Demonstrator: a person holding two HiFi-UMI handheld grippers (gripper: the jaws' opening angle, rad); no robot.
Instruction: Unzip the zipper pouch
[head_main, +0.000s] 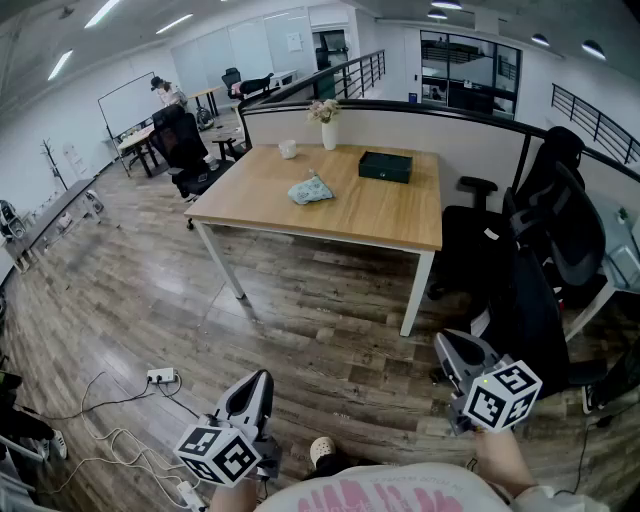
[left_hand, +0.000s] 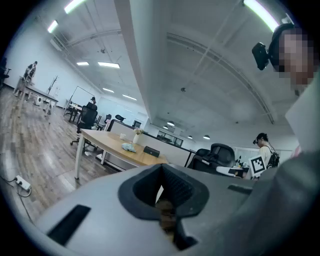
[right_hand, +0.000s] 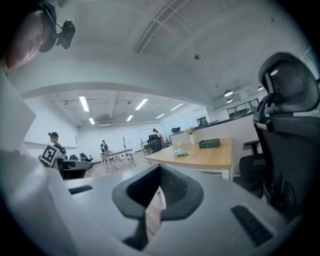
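Observation:
The zipper pouch (head_main: 311, 190), a crumpled light blue-green bag, lies near the middle of a wooden table (head_main: 400, 215) well ahead of me. It shows small and far off as the pouch (left_hand: 128, 147) in the left gripper view and the pouch (right_hand: 181, 152) in the right gripper view. My left gripper (head_main: 255, 388) is low at the bottom left, over the floor, shut with nothing in it. My right gripper (head_main: 452, 352) is at the bottom right, likewise shut and empty. Both are far short of the table.
On the table also stand a dark green box (head_main: 385, 166), a white vase with flowers (head_main: 328, 130) and a small white cup (head_main: 288, 149). Black office chairs (head_main: 545, 260) crowd the right side. Cables and a power strip (head_main: 160, 377) lie on the wooden floor at left.

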